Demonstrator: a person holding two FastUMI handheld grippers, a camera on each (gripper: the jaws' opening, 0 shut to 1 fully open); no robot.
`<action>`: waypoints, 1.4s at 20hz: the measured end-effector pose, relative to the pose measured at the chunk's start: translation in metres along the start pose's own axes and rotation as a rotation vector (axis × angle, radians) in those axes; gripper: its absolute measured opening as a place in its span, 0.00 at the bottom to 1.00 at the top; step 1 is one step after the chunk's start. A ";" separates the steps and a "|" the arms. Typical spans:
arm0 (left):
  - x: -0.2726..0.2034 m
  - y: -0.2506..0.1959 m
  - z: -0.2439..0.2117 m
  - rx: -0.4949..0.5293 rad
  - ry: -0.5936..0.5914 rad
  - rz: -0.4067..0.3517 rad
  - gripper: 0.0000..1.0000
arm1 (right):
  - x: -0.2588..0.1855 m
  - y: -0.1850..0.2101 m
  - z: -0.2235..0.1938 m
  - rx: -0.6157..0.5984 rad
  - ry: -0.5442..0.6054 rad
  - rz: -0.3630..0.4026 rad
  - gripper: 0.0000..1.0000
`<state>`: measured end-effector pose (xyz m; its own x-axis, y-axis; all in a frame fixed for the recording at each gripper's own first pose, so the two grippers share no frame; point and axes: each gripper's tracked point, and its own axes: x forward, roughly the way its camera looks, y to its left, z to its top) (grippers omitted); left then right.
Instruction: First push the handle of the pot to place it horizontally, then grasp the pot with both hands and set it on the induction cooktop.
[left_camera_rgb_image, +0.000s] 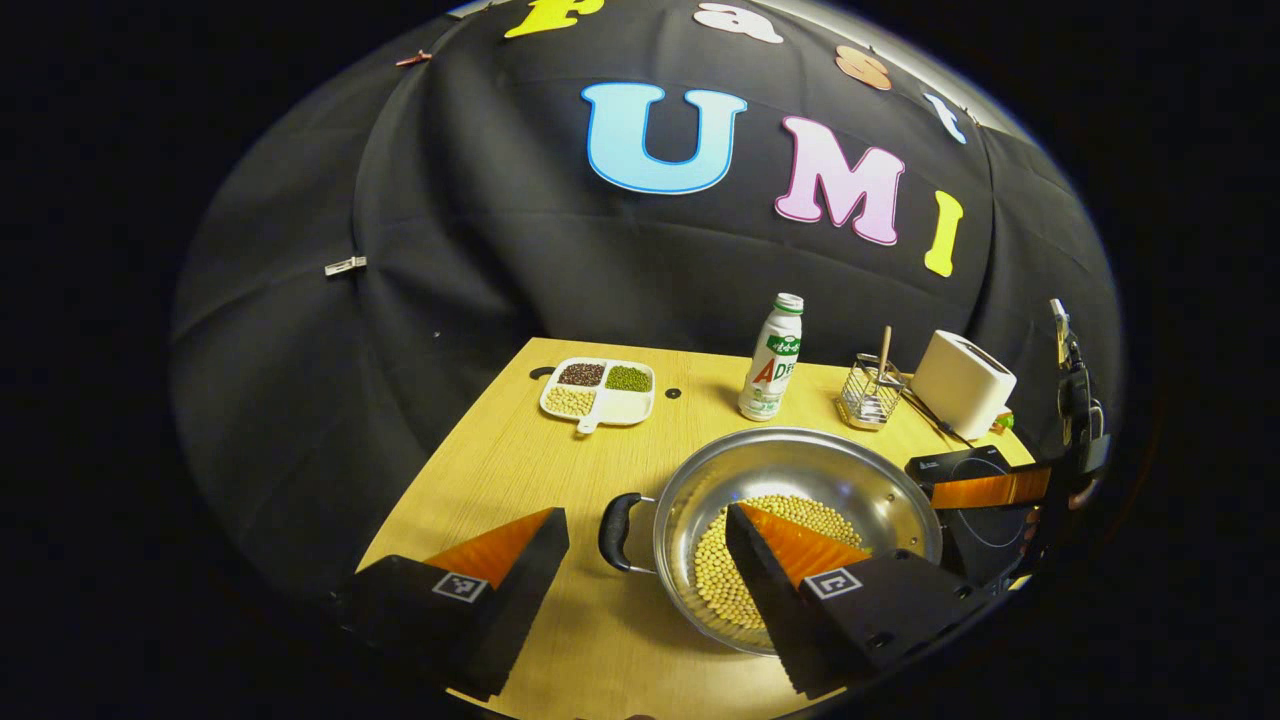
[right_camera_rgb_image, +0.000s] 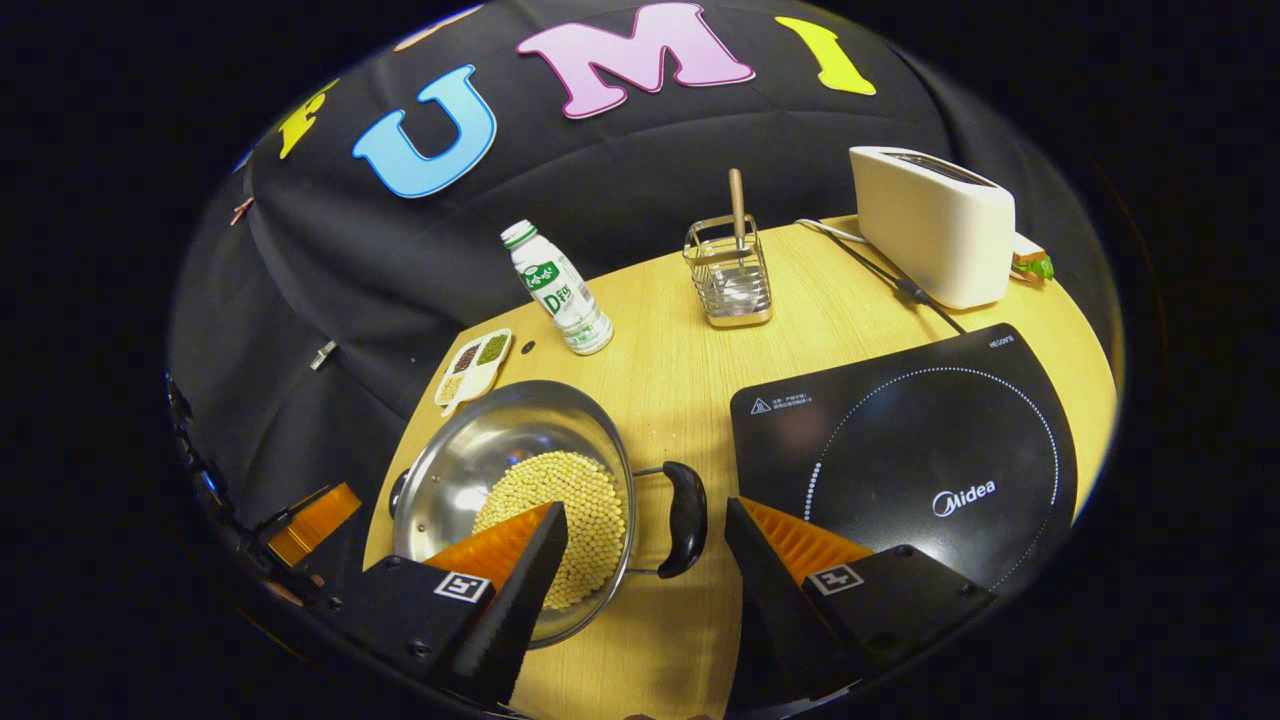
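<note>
The stainless pot (right_camera_rgb_image: 515, 495) of soybeans (right_camera_rgb_image: 560, 520) is being straddled at its 2 black handles (right_camera_rgb_image: 686, 518) by the wide-open, empty left gripper (left_camera_rgb_image: 645, 540) and right gripper (right_camera_rgb_image: 645, 535), beside the induction cooktop (right_camera_rgb_image: 905, 450).

Bean-filled steel pot (right_camera_rgb_image: 510, 470) beside black cooktop (right_camera_rgb_image: 900, 450)

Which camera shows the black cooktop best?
The right gripper view: the induction cooktop lies nearly whole, its ring marking plain. The left gripper view catches just a corner of it behind the pot and the other gripper.
</note>
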<state>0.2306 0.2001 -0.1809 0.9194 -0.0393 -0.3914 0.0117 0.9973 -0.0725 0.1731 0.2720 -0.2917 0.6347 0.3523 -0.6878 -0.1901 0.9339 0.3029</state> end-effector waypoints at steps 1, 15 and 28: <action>0.007 0.001 -0.003 0.001 0.007 -0.012 0.99 | 0.004 -0.001 -0.003 0.002 0.003 -0.007 0.99; 0.073 -0.005 -0.054 -0.070 0.149 -0.150 0.93 | 0.041 0.005 -0.009 -0.034 -0.019 -0.059 0.94; 0.085 0.005 -0.071 -0.107 0.193 -0.103 0.60 | 0.058 -0.003 -0.014 -0.020 0.039 -0.085 0.53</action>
<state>0.2811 0.1970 -0.2799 0.8233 -0.1621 -0.5440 0.0508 0.9756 -0.2138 0.1996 0.2905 -0.3419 0.6194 0.2731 -0.7360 -0.1518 0.9615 0.2290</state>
